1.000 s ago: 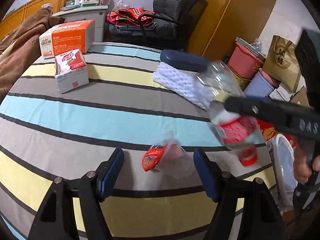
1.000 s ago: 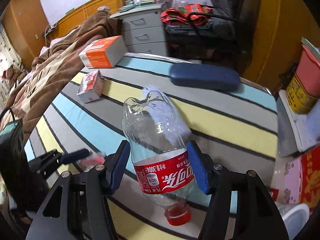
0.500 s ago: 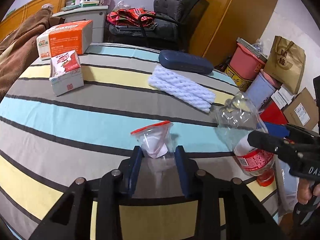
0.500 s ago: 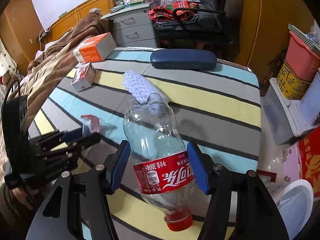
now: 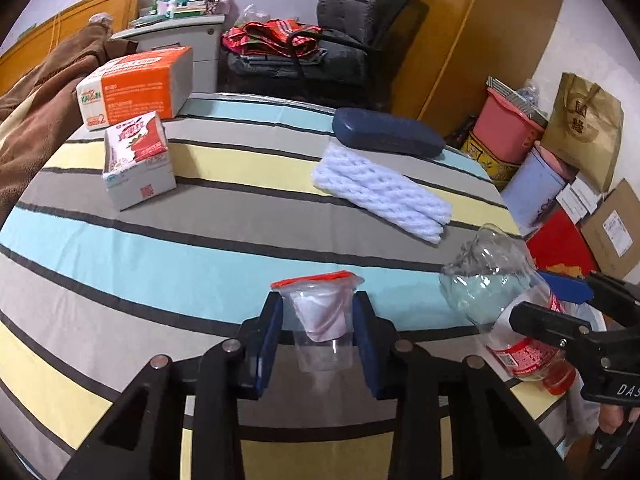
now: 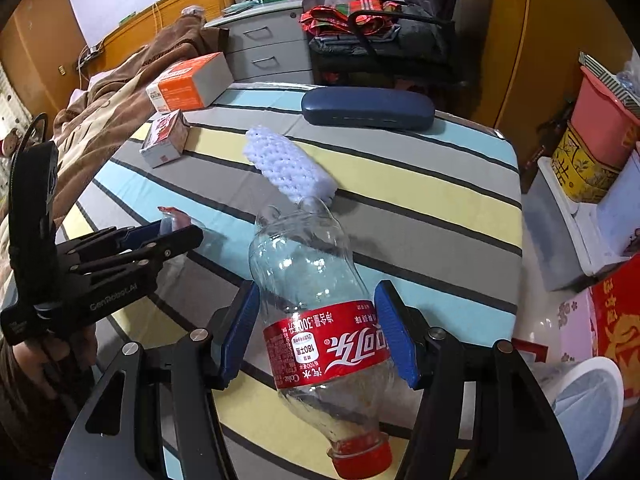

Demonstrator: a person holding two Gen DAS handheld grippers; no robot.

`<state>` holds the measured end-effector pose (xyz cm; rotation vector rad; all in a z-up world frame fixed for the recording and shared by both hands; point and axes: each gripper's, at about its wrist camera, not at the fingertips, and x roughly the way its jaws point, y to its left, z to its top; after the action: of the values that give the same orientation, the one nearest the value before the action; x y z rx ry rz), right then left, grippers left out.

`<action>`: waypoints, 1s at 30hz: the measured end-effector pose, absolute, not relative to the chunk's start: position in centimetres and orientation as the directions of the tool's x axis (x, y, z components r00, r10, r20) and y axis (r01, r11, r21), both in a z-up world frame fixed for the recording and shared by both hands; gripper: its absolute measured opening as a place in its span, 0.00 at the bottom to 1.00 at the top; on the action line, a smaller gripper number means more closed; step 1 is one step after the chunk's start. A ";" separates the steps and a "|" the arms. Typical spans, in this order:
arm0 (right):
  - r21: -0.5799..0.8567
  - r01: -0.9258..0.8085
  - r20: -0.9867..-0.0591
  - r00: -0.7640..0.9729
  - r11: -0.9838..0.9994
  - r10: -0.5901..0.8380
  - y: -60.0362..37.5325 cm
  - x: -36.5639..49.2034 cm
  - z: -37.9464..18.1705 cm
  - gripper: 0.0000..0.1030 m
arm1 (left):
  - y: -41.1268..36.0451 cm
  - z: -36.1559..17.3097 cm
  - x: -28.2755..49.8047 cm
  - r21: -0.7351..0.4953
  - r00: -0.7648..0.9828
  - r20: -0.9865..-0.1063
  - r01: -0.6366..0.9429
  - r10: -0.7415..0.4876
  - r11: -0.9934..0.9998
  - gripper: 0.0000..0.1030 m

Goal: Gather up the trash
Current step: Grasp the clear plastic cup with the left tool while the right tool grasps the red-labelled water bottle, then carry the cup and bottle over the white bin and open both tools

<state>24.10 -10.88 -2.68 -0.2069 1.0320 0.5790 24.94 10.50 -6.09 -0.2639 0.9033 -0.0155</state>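
My left gripper [image 5: 318,336] is shut on a clear plastic bag [image 5: 320,316] with a red top strip and white paper inside, held above the striped table [image 5: 160,248]. My right gripper [image 6: 318,332] is shut on an empty clear cola bottle [image 6: 316,304] with a red label, cap end toward me. The bottle [image 5: 500,300] shows at the right in the left wrist view, over the table's right edge. The left gripper and its bag [image 6: 172,224] show at the left in the right wrist view.
On the table lie a white foam net [image 5: 380,192], a dark blue case [image 5: 388,132], a small red-white carton [image 5: 138,160] and an orange box [image 5: 136,86]. A white bin [image 6: 588,396] stands on the floor at the right. Boxes and bags crowd the right wall.
My left gripper closed on the bag and lifted it off the table. My right gripper carried the bottle to the right, toward the table's edge.
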 end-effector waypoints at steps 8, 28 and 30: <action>0.052 -0.548 -0.843 0.424 0.835 0.331 -10.7 23.1 -2.5 0.59 | 10.0 -5.1 23.8 -0.224 0.647 -0.751 -0.062 -0.132 0.973 0.30; 0.197 -0.448 -0.766 0.485 0.872 0.422 -15.4 19.6 0.6 0.57 | 5.1 -0.6 18.7 -0.237 0.696 -0.682 0.078 -0.223 0.968 0.30; 0.204 -0.439 -0.753 0.501 0.875 0.427 -15.9 19.2 1.1 0.57 | 4.4 -0.2 18.1 -0.232 0.701 -0.675 0.092 -0.229 0.968 0.30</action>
<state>19.19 -15.91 1.06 -0.0143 0.9061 0.5234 18.13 4.44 -0.17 -0.1864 0.7746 -0.1800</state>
